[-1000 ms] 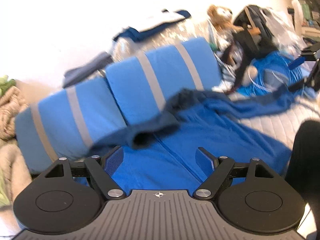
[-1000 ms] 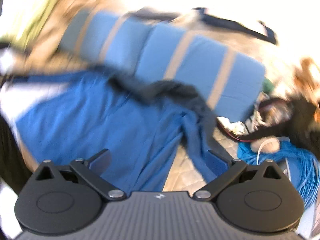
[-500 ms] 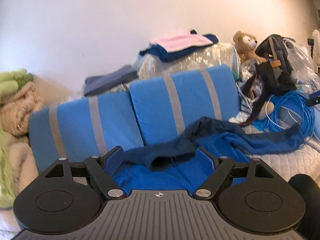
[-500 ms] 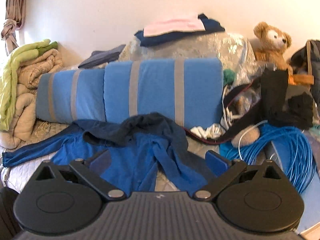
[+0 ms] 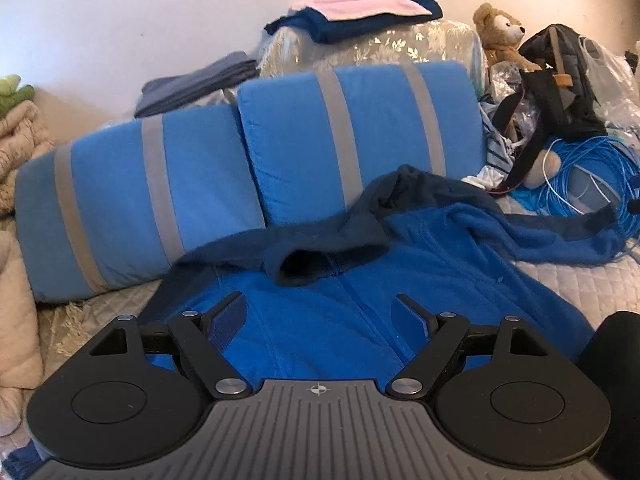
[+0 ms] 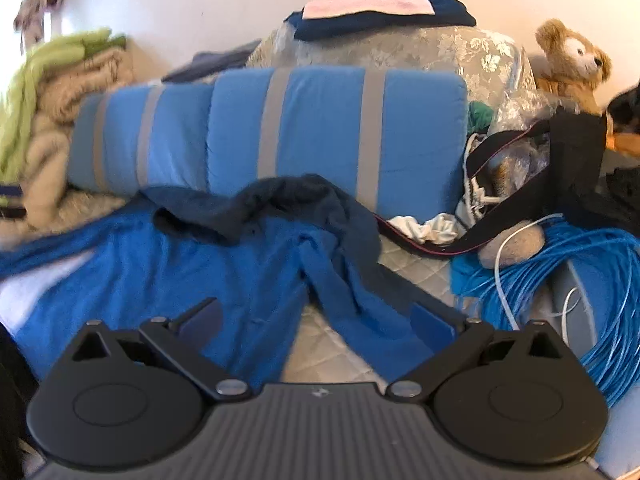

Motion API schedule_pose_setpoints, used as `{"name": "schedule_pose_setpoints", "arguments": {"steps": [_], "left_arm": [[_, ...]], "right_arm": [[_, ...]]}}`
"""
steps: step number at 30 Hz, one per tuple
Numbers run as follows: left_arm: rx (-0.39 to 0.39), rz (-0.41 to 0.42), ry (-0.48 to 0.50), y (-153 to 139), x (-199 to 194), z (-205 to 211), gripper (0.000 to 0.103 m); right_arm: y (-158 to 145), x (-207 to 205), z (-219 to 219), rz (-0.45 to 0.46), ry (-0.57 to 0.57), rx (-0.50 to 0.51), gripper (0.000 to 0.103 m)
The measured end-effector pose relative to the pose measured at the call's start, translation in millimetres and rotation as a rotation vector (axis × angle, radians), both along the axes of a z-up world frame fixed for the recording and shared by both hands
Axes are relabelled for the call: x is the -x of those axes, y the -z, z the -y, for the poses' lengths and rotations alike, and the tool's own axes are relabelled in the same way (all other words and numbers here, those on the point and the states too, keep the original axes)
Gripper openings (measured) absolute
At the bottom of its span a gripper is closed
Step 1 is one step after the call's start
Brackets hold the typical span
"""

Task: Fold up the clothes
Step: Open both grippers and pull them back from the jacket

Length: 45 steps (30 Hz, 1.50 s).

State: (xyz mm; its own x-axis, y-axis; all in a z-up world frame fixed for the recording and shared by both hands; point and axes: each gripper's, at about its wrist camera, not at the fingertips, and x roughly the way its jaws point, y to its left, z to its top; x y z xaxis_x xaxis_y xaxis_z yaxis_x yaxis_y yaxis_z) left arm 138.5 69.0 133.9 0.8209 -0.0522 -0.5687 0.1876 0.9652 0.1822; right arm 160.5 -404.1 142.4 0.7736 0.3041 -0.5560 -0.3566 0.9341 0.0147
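Observation:
A bright blue fleece jacket (image 5: 344, 288) with a dark navy hood and trim lies spread and rumpled on the quilted bed, its hood (image 5: 320, 248) bunched against the striped cushions. My left gripper (image 5: 320, 312) hovers open just above the jacket's body, nothing between its fingers. In the right wrist view the same jacket (image 6: 200, 264) lies ahead, one sleeve (image 6: 360, 308) trailing toward the camera. My right gripper (image 6: 316, 320) is open over that sleeve and the quilt, holding nothing.
Two blue cushions with grey stripes (image 5: 248, 152) stand behind the jacket. A coil of blue cable (image 6: 580, 280), black bag straps (image 6: 540, 184) and a teddy bear (image 6: 572, 64) crowd the right. Folded clothes (image 6: 376, 8) sit on a covered mound. Beige and green blankets (image 6: 48, 104) pile at the left.
Both cameras swung and blurred a second ago, then steadied. The left gripper has come lower and closer over the jacket; the right view has shifted slightly closer. Both stay open.

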Motion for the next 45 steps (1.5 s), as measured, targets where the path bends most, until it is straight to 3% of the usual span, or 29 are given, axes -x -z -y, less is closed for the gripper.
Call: {"name": "schedule_pose_setpoints", "arguments": {"steps": [14,21,26,33,36,38,45], "left_arm": [[-0.012,-0.062,0.018,36.5,-7.0,-13.1,0.079],[0.100,-0.105,-0.066,31.0,5.1,-60.8,0.079],[0.194,-0.088,-0.148,20.6,32.6,-90.6,0.079],[0.253,0.028,-0.149,-37.9,78.1,-85.6,0.079],[0.239,0.092,-0.127,-68.6,92.9,-71.3,0.079],[0.223,0.097,-0.118,-67.1,98.1,-66.1,0.079],[0.175,0.056,-0.105,-38.1,99.1,-59.2,0.079]], "right_arm": [[38.5,-15.0,-10.1,-0.089,-0.026,0.001,0.103],[50.9,-10.1,-4.5,-0.155,-0.012,-0.066,0.103],[52.8,-0.4,2.3,-0.166,0.035,-0.109,0.103],[13.5,31.9,3.3,-0.068,0.047,-0.134,0.103],[-14.8,48.9,2.6,-0.005,0.037,-0.124,0.103],[-32.6,59.9,2.5,0.029,0.036,-0.117,0.103],[-38.0,75.6,-11.2,0.031,0.019,-0.130,0.103]]}}
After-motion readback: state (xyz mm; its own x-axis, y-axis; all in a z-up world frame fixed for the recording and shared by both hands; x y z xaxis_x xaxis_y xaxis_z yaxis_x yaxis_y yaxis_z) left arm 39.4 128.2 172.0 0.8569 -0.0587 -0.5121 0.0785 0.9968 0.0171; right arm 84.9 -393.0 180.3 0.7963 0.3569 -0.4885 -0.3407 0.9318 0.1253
